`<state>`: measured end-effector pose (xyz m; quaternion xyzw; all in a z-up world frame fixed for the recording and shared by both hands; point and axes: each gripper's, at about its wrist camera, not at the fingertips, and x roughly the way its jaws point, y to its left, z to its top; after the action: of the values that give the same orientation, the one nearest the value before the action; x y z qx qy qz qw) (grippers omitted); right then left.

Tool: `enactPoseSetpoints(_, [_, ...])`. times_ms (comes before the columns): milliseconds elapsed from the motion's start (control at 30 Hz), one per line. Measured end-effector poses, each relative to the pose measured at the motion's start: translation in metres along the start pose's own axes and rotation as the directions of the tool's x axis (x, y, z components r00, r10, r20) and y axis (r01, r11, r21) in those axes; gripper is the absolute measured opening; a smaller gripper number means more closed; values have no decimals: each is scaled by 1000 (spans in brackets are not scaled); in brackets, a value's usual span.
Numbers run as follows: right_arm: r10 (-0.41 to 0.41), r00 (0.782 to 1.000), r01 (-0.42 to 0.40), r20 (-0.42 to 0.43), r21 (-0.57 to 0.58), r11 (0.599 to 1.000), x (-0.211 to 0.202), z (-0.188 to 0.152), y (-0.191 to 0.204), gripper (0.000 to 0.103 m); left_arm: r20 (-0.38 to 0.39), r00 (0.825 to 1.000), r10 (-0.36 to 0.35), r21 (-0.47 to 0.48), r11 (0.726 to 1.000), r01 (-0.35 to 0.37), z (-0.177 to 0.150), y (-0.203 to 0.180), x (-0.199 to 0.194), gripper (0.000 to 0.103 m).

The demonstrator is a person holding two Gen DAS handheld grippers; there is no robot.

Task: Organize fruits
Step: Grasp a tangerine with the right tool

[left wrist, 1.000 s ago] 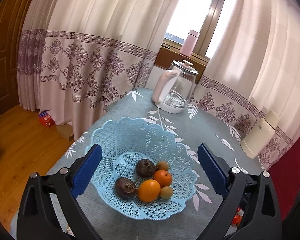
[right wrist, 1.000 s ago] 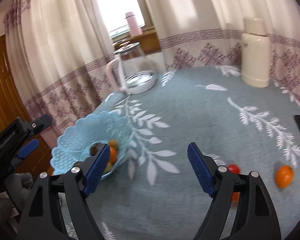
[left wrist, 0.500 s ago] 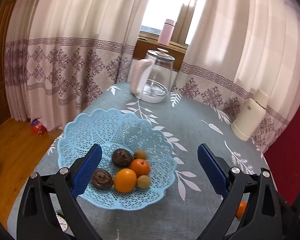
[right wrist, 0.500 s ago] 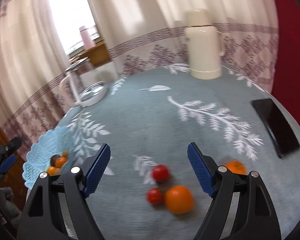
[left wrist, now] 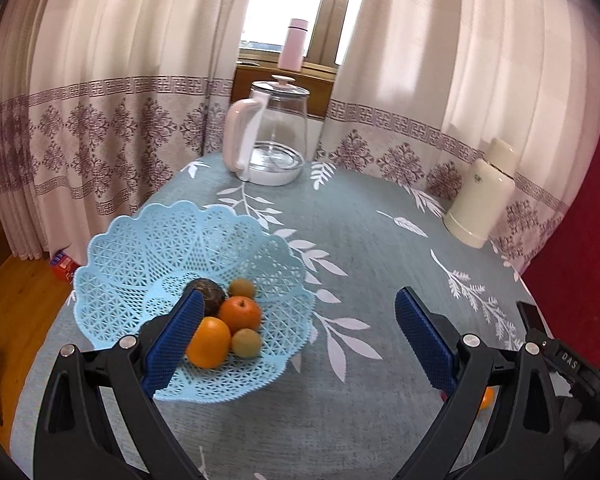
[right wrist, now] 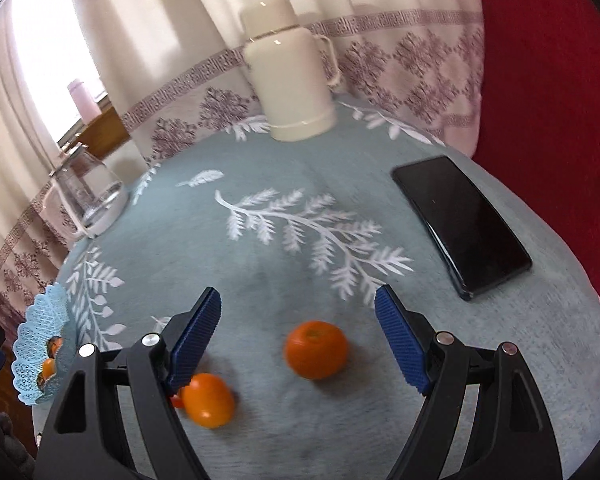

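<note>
Teal cloth with white leaf prints covers the surface (right wrist: pixel 284 264) under both of your grippers. Largest on it is the pale blue lattice basket (left wrist: pixel 140 248), at about 9 o'clock in your left wrist view; your right wrist view catches only a slice of it at the far 8 o'clock edge. Behind it, near 12 o'clock, stands a glass kettle (left wrist: pixel 274 136) with a pink handle, and a cream thermos (right wrist: pixel 290 72) sits at 2 o'clock. A black phone (right wrist: pixel 460 224) lies flat toward 3 o'clock in your right wrist view.

Your left gripper (left wrist: pixel 296 334) has its fingers spread wide and empty, and the left finger hides part of a dark fruit (left wrist: pixel 208 298) in the basket. Beside that lie an orange (left wrist: pixel 209 342), a tangerine (left wrist: pixel 240 314) and two small greenish-brown fruits whose kind you cannot tell.

Your right gripper (right wrist: pixel 298 338) is likewise wide apart, holding nothing, with a loose tangerine (right wrist: pixel 316 350) on the cloth between its fingers. A second orange fruit (right wrist: pixel 208 400), blurred, sits at 7 o'clock, just beside a sliver of something red (right wrist: pixel 175 401) mostly hidden by the left finger.
</note>
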<state>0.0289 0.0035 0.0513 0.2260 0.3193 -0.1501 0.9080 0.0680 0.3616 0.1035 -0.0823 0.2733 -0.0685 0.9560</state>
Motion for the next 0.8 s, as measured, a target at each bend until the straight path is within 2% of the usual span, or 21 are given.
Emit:
enactPoseSetpoints(167, [-7, 999, 6, -39, -26, 1000, 12, -7, -1, 78, -12, 1000, -11, 31, 999, 12, -4, -10, 2, 98])
enactPoseSetpoints(333, [-31, 997, 26, -75, -73, 997, 25, -15, 2, 64, -19, 1000, -20, 55, 998, 21, -8, -17, 4, 98])
enactPoseSetpoints(667, [-55, 990, 42, -128, -101, 994, 39, -21, -1, 52, -34, 999, -17, 65, 998, 19, -11, -21, 11, 98])
enactPoseSetpoints(800, [-44, 990, 28, -132, -123, 992, 39, -22, 2, 43, -38, 999, -16, 75, 997, 19, -13, -23, 12, 98])
